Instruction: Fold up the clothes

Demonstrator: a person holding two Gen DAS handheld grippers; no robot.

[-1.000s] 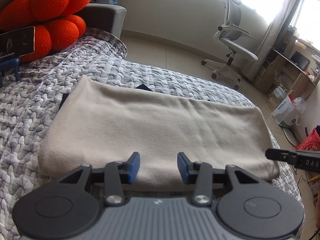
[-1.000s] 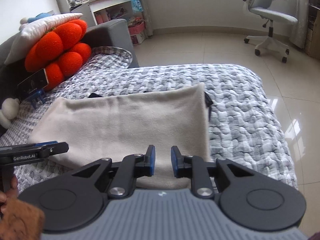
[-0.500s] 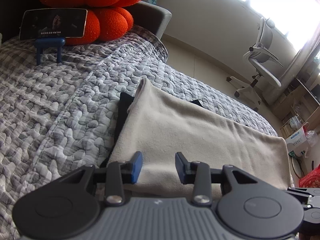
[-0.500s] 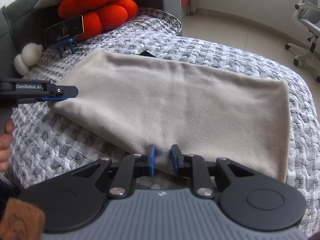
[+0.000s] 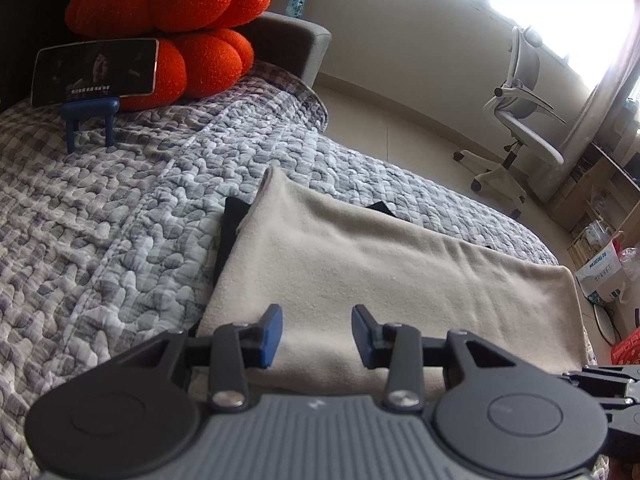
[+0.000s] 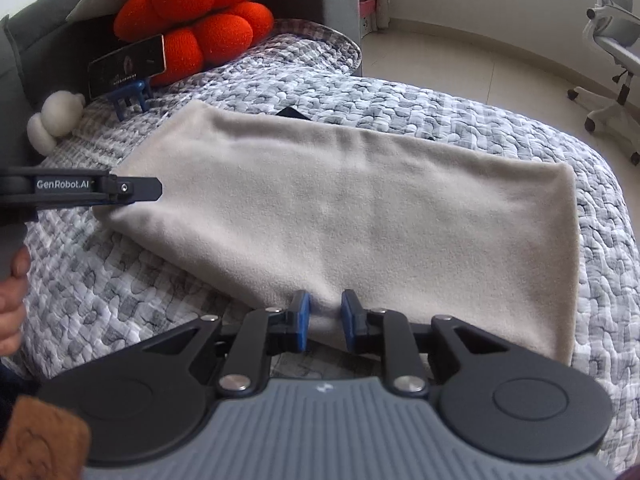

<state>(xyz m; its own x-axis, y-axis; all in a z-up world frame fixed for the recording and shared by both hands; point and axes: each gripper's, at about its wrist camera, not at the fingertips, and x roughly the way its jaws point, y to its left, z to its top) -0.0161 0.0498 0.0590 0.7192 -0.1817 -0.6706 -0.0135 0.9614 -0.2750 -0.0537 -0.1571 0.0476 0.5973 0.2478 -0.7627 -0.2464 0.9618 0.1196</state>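
Note:
A folded beige fleece garment [image 5: 380, 276] [image 6: 340, 208] lies flat on the grey quilted bed [image 5: 120, 240], with bits of black fabric [image 5: 230, 228] poking out from under it. My left gripper [image 5: 316, 334] hovers over the garment's near left corner. Its jaws are opening a little and nothing is pinched between them. In the right wrist view the left gripper [image 6: 128, 189] shows side-on at that corner. My right gripper [image 6: 325, 318] sits at the garment's near long edge. Its gap is narrow, and the fold edge lies between the pads without visible squeeze.
An orange pumpkin cushion [image 5: 168, 12] and a phone on a blue stand [image 5: 94, 70] sit at the head of the bed, beside a white plush [image 6: 52, 120]. An office chair [image 5: 520, 120] stands on the tiled floor beyond. The bed edge drops off at right [image 6: 612, 240].
The left gripper has shifted toward the garment's left end. The right gripper has swung from the right end to the near long edge and come lower, so the fold edge now lies between its fingers.

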